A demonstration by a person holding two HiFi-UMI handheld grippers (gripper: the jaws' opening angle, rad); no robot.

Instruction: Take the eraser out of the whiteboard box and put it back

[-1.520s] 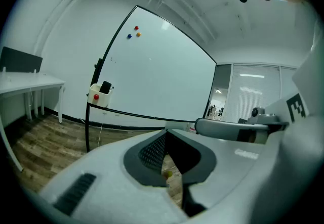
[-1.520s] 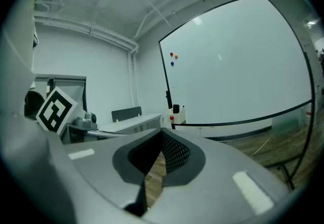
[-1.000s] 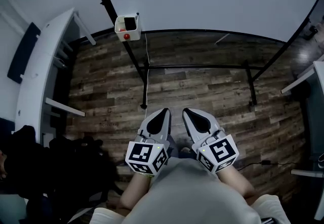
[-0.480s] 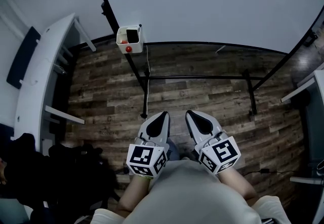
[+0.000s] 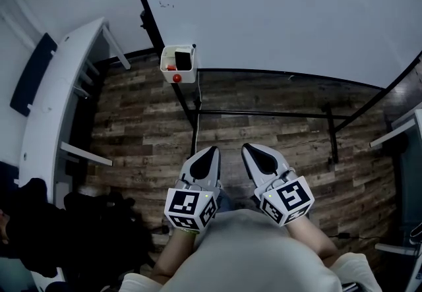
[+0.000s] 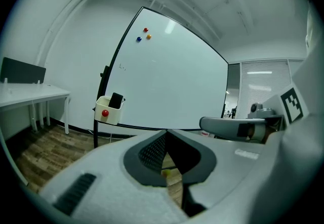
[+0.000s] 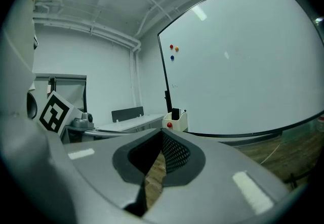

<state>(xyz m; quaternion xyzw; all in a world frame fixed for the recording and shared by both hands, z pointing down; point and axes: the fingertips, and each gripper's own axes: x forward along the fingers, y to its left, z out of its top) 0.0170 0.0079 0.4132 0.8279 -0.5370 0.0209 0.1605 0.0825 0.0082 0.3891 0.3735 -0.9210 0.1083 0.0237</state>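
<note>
Head view showed the whiteboard box lower and further right in the frame than a second before, and somewhat larger. The whiteboard also filled more of the upper picture, and less of the wooden floor lay between it and the claws. The two claws kept their place at the lower centre, side by side and pointing up the frame.

The left claw had its jaws together with nothing between them. The left gripper view confirmed this, the tips meeting at the centre and only floor showing through the gap behind them. The right claw was likewise closed and empty, its jaws meeting in the right gripper view. Neither claw touched anything.

The eraser, a dark block, stood upright inside the box, which hung on the whiteboard's black frame, well apart from both claws. A red magnet sat on the box's front. A white desk ran along the left edge.
</note>
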